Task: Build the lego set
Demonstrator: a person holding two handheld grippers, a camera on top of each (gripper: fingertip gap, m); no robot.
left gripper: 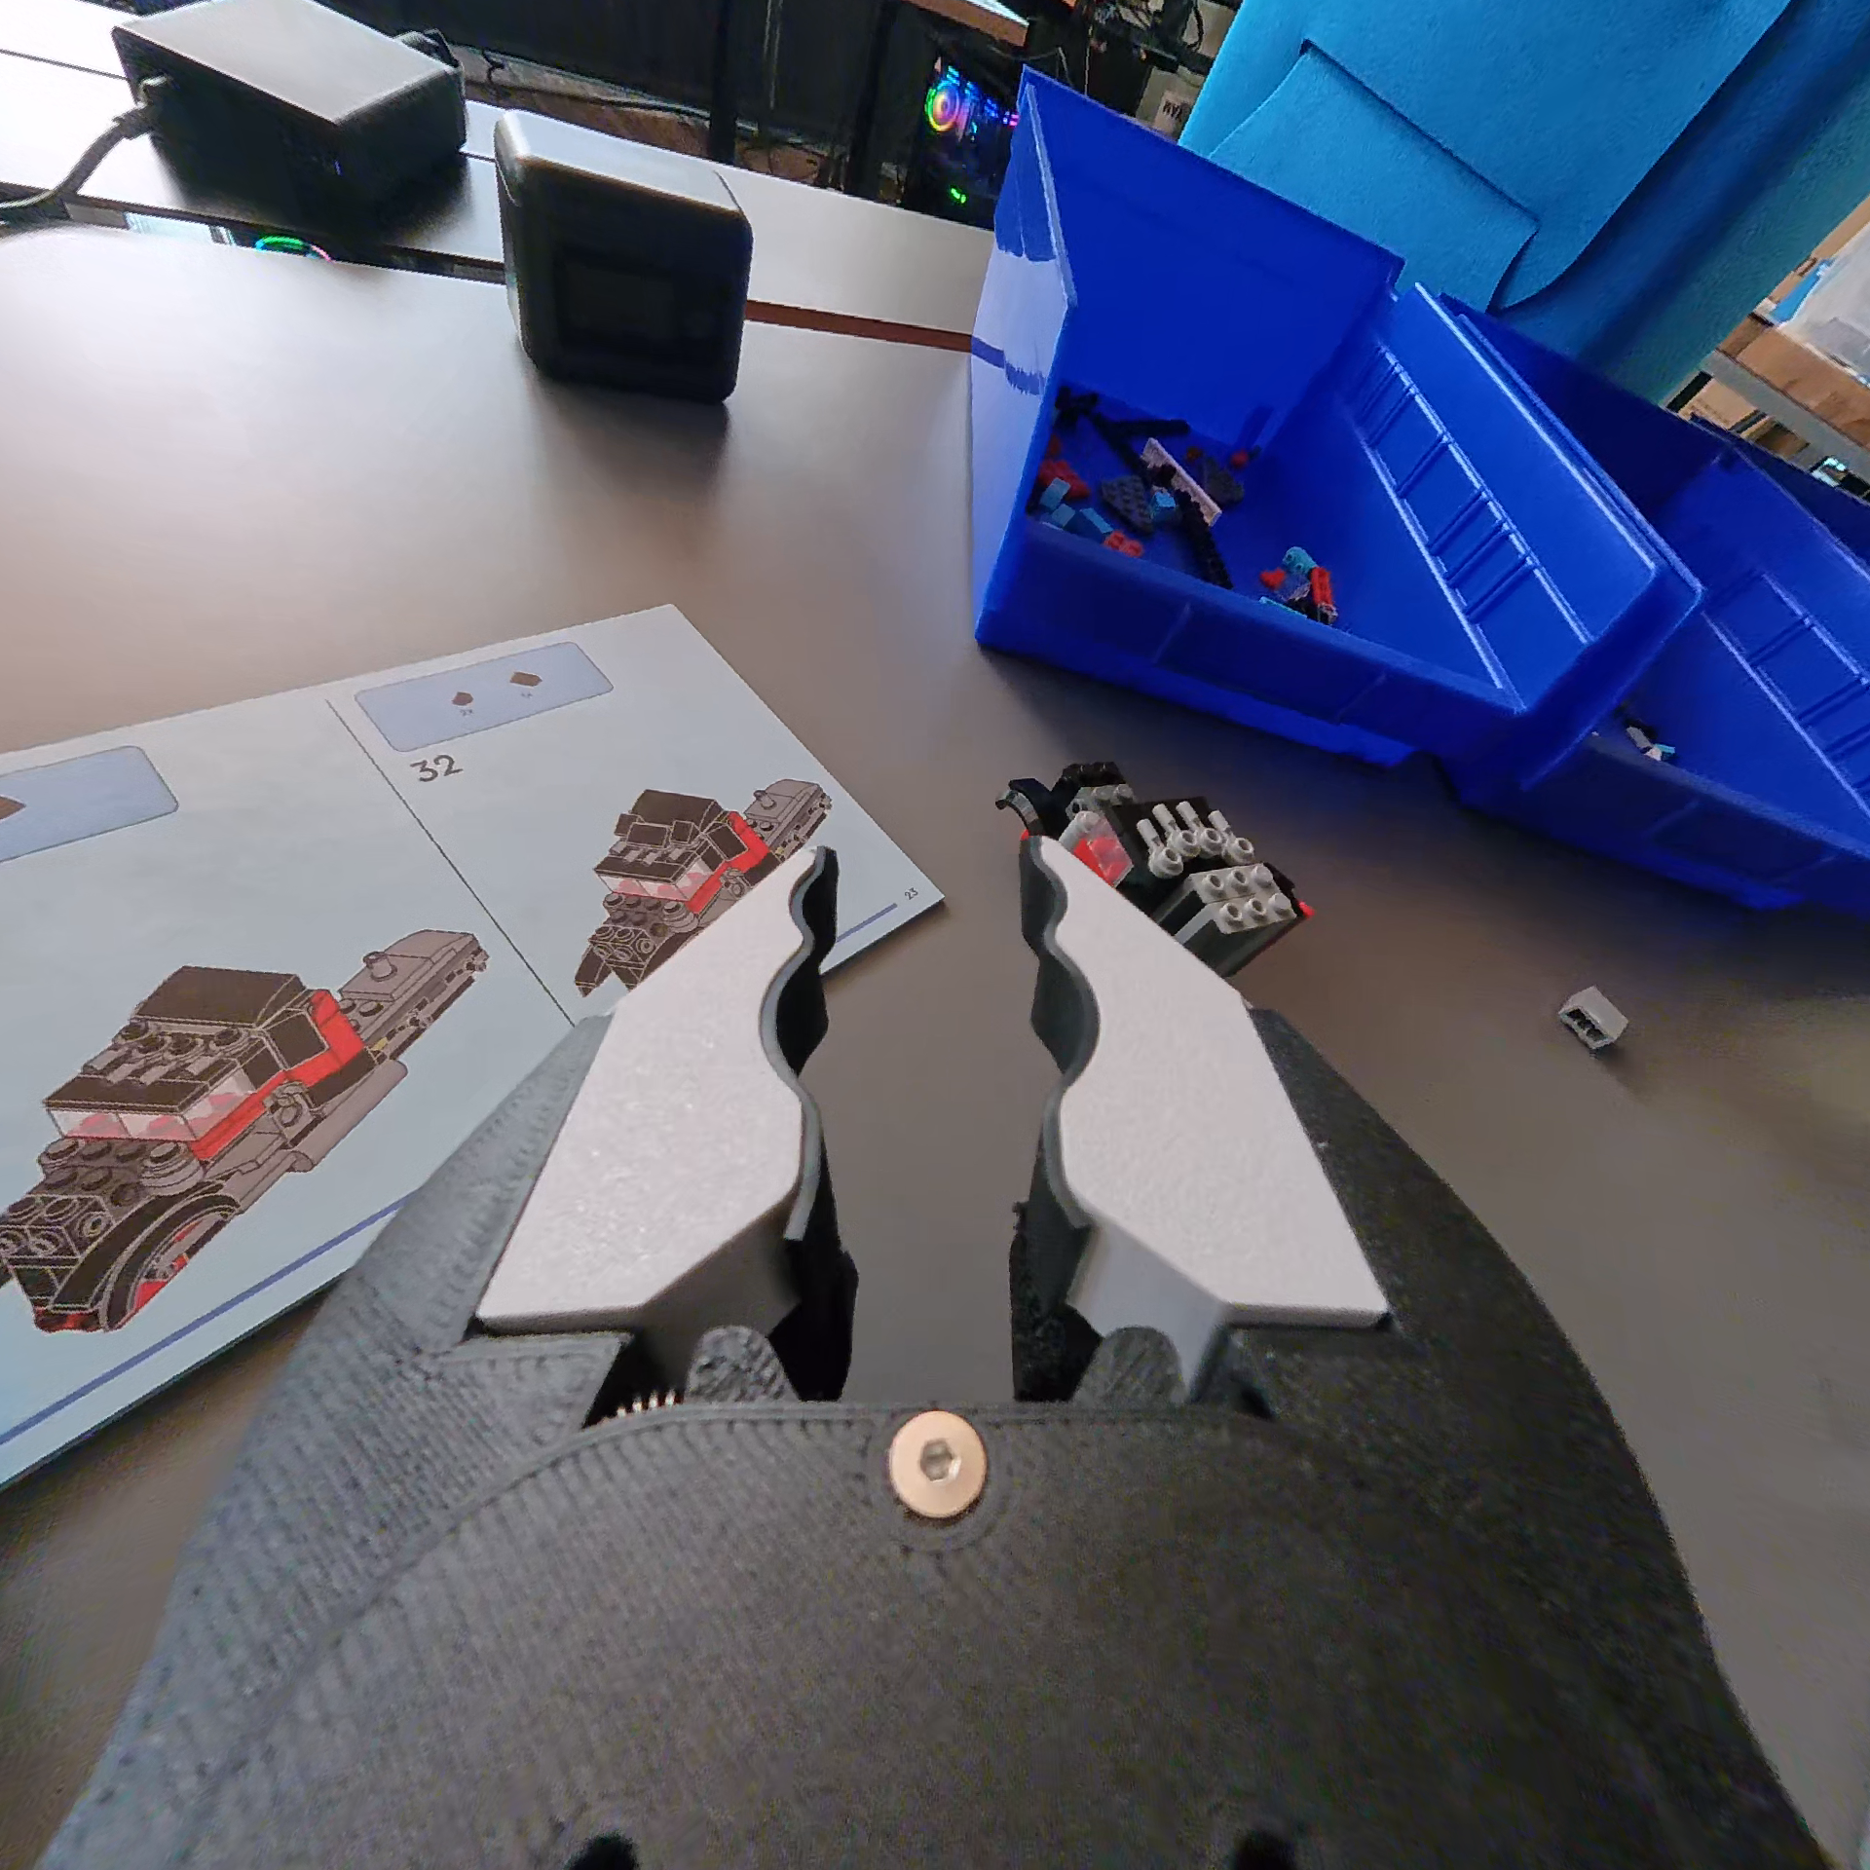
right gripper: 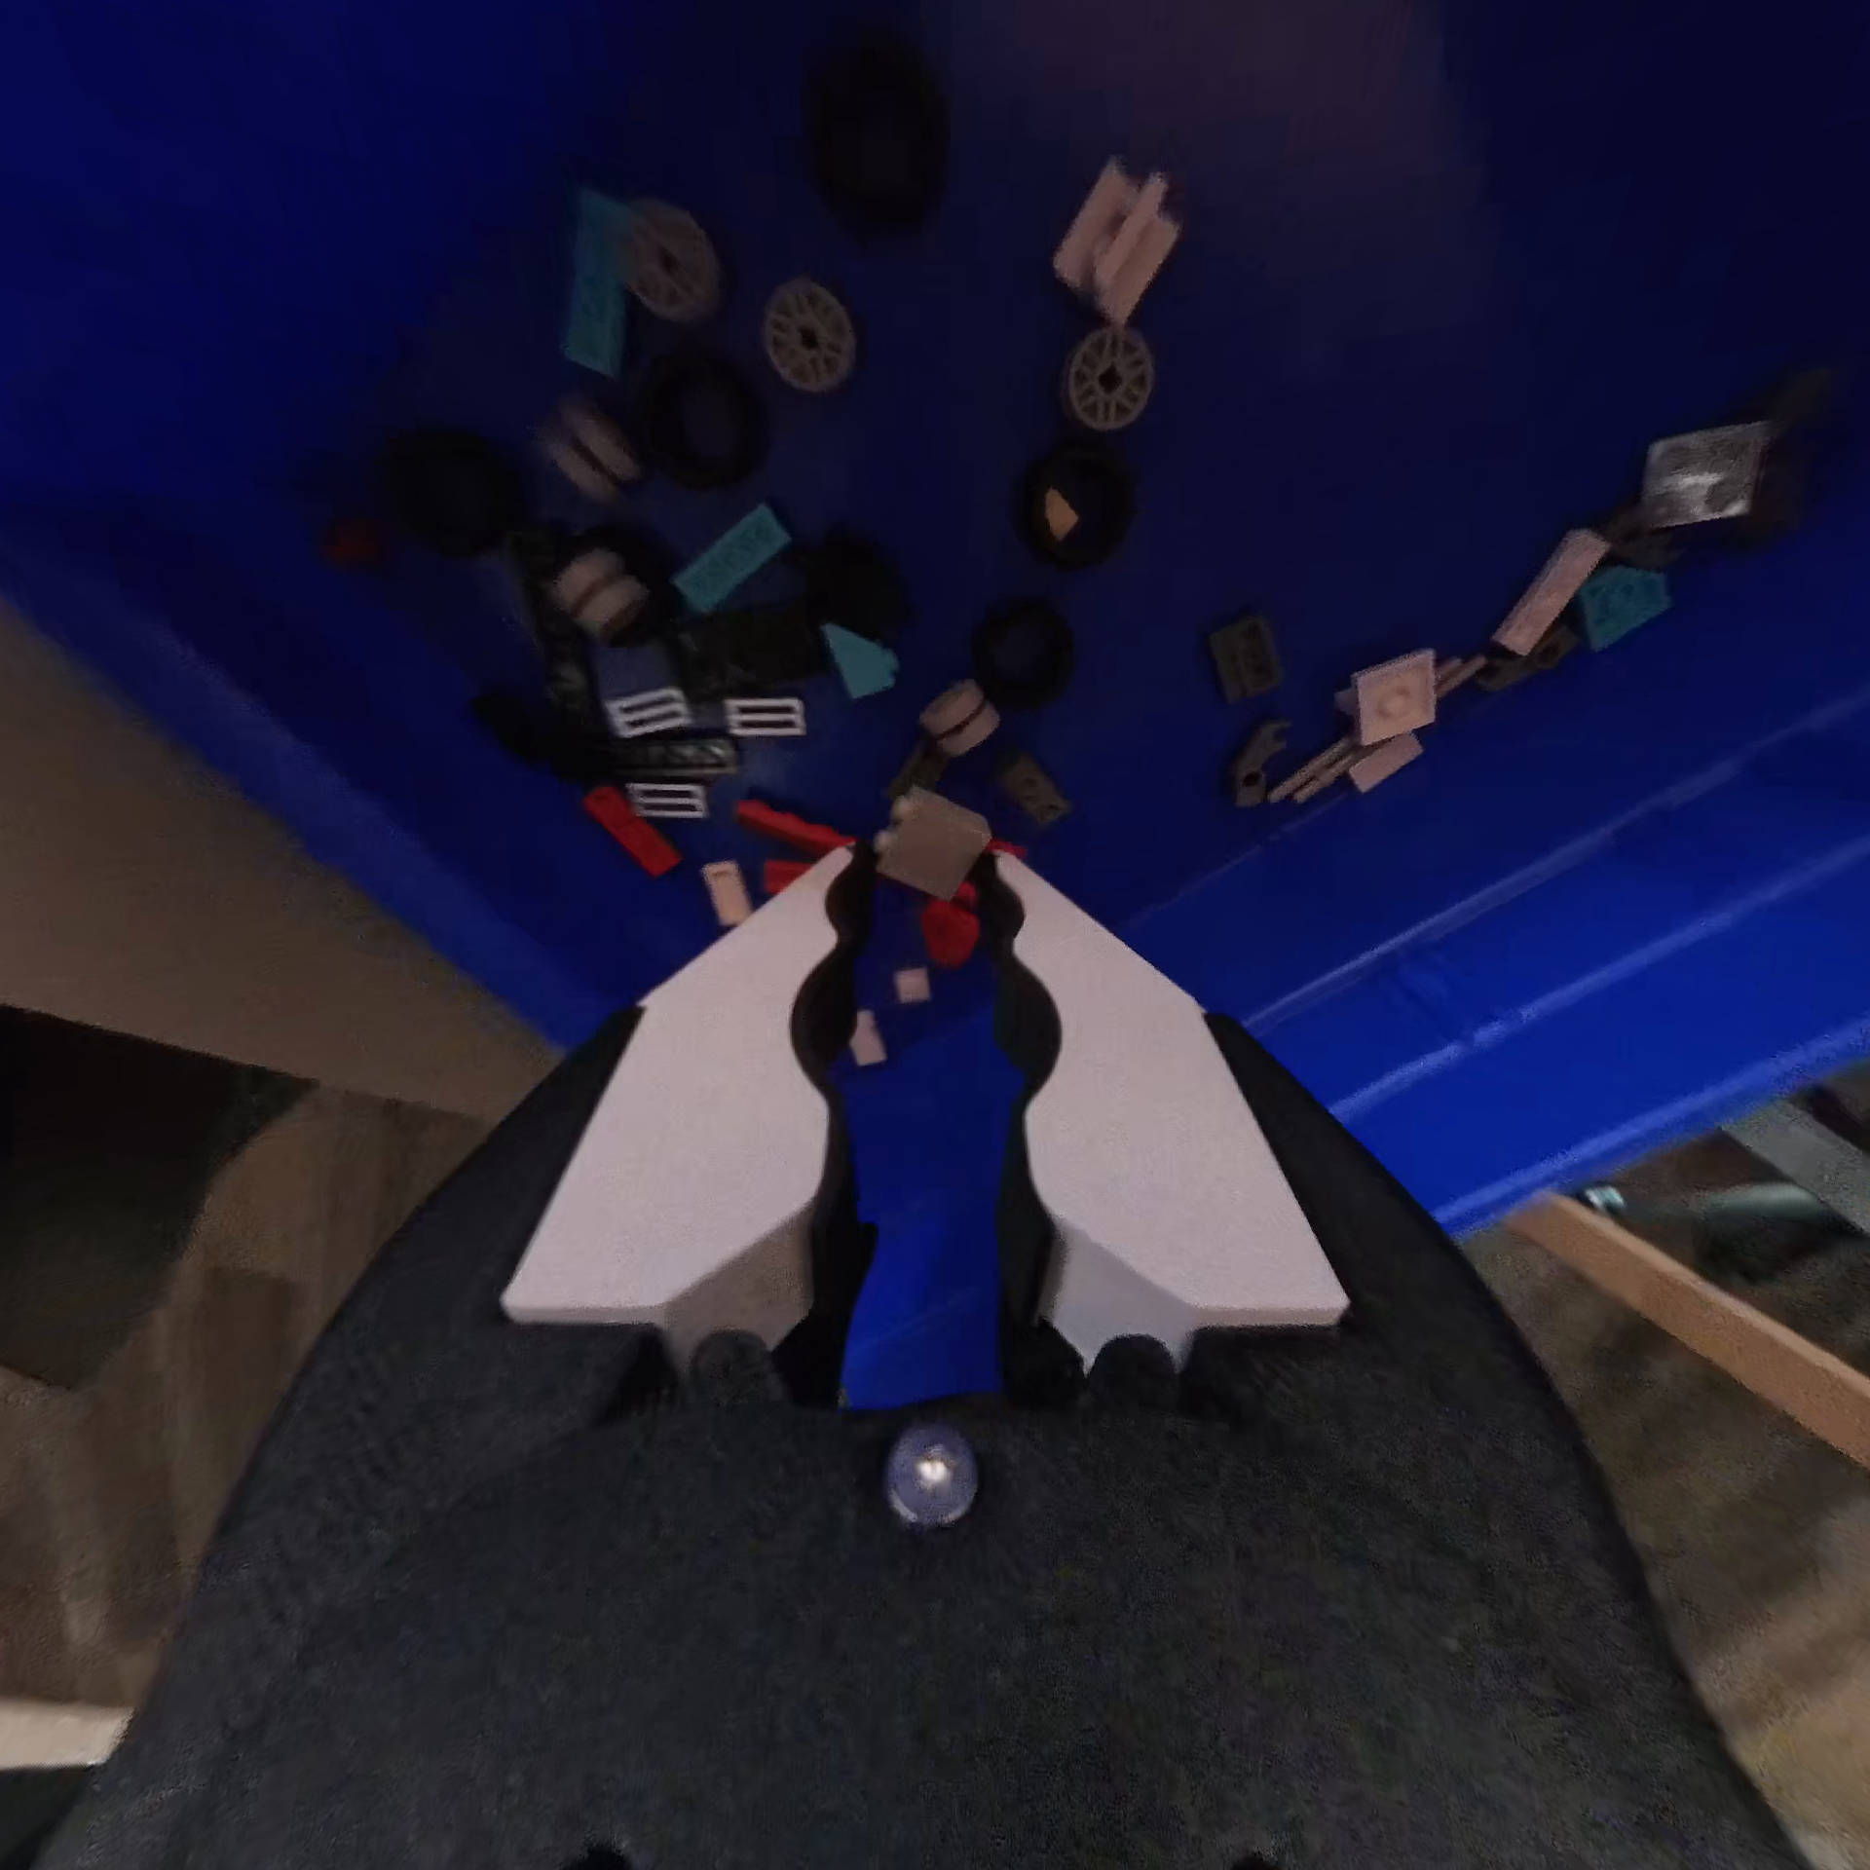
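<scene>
In the left wrist view my left gripper [left gripper: 926,860] is open and empty, held low over the dark table. The partly built black, grey and red lego model [left gripper: 1164,860] lies just past its right fingertip. The open instruction booklet [left gripper: 405,911] lies under and left of the left finger. A small loose grey brick [left gripper: 1592,1017] sits to the right. In the right wrist view my right gripper [right gripper: 926,860] is shut on a small grey brick [right gripper: 931,842] at its fingertips, above a blue bin [right gripper: 1417,961] holding several loose pieces: wheels, tyres, plates.
Blue bins [left gripper: 1265,648] stand at the right of the table, the nearest with several small pieces. A dark cube device [left gripper: 622,258] and a black box [left gripper: 293,101] with a cable sit at the far side. The right wrist view is blurred. My hands' fingertips stand some 65 cm from each other. The dark cube device [left gripper: 622,258] is about 25 cm from my left fingertips.
</scene>
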